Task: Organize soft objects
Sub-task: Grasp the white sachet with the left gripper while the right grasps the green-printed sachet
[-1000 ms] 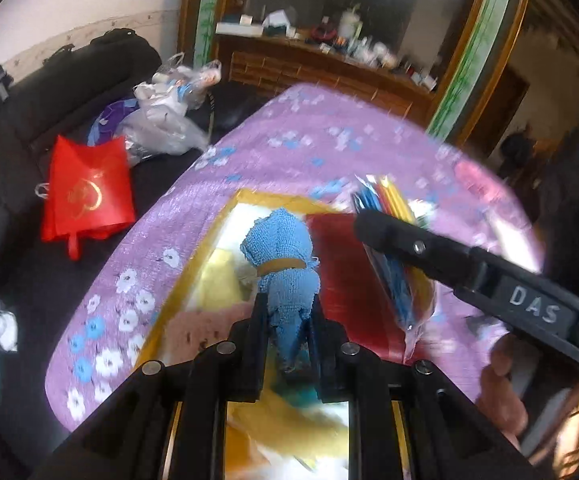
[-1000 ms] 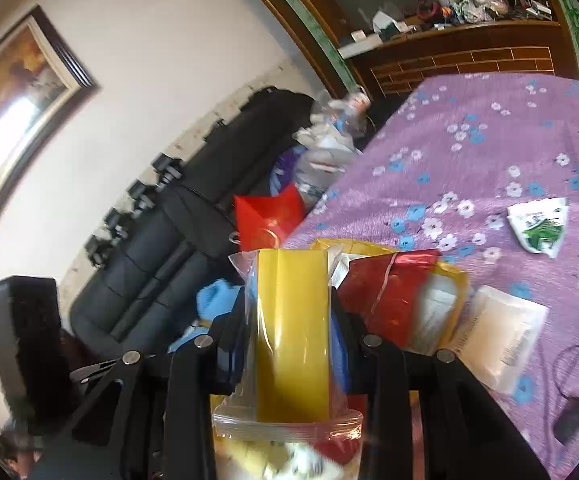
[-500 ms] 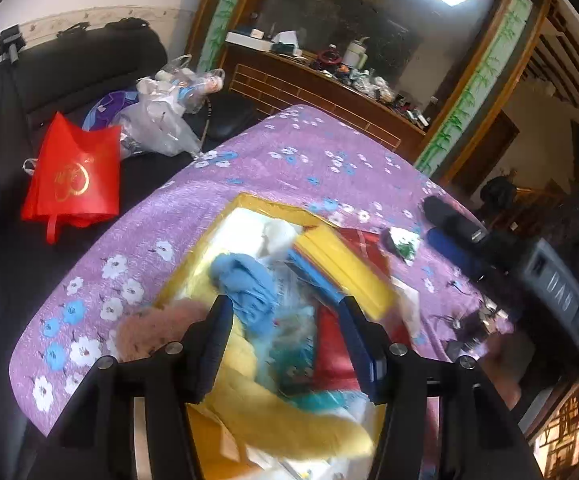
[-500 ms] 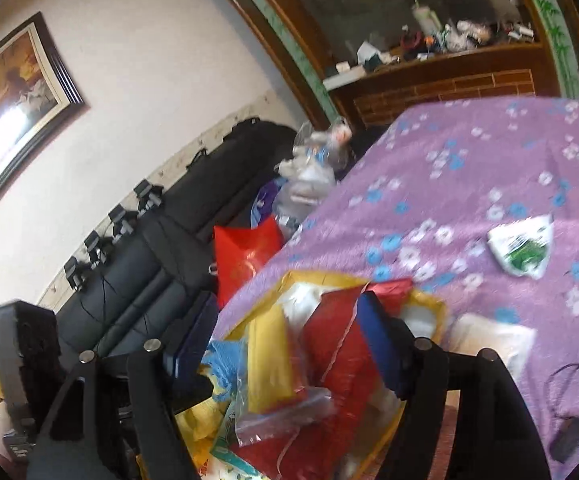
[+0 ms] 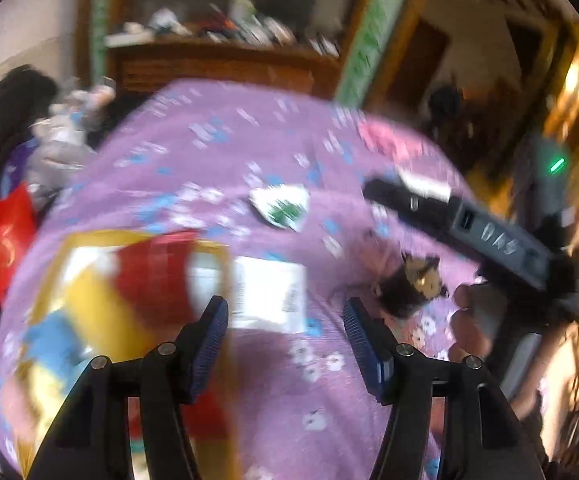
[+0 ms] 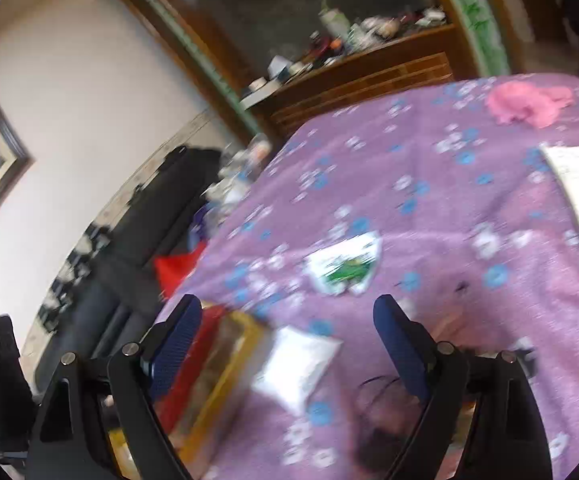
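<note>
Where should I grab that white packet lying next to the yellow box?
The white packet lies flat on the purple cloth, right of the yellow box. I'd come from above with the open left gripper and pinch across its near edge; lying so flat, an edge probably offers the only purchase.

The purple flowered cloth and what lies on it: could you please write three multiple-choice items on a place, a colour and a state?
1. Where does the white-and-green packet lie?
A. on the purple flowered cloth
B. inside the yellow box
C. in the tongs

2. What colour is the crumpled cloth at the far end?
A. green
B. pink
C. black

3. How do the left tongs stand?
A. shut on a towel
B. shut, empty
C. open, empty

Key: 1 A, it rests flat on the cloth; 2 B, clearly pink; 3 C, a wide gap shows with nothing between.
</note>
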The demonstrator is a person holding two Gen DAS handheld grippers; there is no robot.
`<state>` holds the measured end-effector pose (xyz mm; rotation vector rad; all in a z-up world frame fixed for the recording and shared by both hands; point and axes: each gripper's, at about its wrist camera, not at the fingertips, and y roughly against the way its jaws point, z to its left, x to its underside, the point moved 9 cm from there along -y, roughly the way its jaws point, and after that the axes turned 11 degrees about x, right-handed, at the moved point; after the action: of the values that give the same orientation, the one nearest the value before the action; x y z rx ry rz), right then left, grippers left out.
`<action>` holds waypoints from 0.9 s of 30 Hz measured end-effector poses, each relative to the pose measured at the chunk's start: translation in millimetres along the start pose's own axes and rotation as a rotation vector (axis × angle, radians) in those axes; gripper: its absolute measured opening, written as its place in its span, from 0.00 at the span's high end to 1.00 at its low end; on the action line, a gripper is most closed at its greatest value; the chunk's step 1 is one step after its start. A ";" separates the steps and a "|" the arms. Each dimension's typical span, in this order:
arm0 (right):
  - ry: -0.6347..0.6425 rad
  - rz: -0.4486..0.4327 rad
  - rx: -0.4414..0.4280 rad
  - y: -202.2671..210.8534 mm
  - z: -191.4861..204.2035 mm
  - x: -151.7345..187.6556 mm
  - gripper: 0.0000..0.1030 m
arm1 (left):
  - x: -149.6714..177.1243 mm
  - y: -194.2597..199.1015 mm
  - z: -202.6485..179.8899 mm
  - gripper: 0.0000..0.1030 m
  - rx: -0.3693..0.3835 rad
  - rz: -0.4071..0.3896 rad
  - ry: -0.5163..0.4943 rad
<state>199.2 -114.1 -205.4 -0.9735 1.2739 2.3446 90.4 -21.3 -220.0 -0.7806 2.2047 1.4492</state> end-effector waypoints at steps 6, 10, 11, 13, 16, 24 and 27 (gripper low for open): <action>-0.025 -0.086 0.052 14.1 -20.4 -11.6 0.15 | 4.7 -98.5 -10.3 0.39 -0.128 0.251 -0.063; -0.060 -0.060 0.045 8.1 -29.7 -11.5 0.15 | 20.0 -106.3 -2.0 0.39 -0.186 0.284 -0.079; -0.065 -0.057 0.036 8.9 -31.0 -11.7 0.15 | 22.2 -105.1 1.6 0.39 -0.211 0.278 -0.083; -0.076 -0.056 0.026 9.8 -32.8 -12.6 0.15 | 27.2 -108.0 10.8 0.39 -0.247 0.297 -0.083; -0.090 -0.055 0.025 10.9 -35.6 -12.9 0.15 | 22.8 -116.2 12.1 0.42 -0.302 0.284 -0.113; -0.140 -0.048 0.012 10.5 -44.4 -12.3 0.15 | 11.7 -109.5 22.1 0.92 -0.381 0.246 -0.164; -0.142 -0.026 -0.001 6.3 -42.6 -10.1 0.15 | 5.1 -93.8 17.0 0.99 -0.365 0.191 -0.174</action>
<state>220.9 -152.3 -210.7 -0.8031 1.1982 2.3482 146.6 -36.1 -295.8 -0.5361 1.9534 1.9700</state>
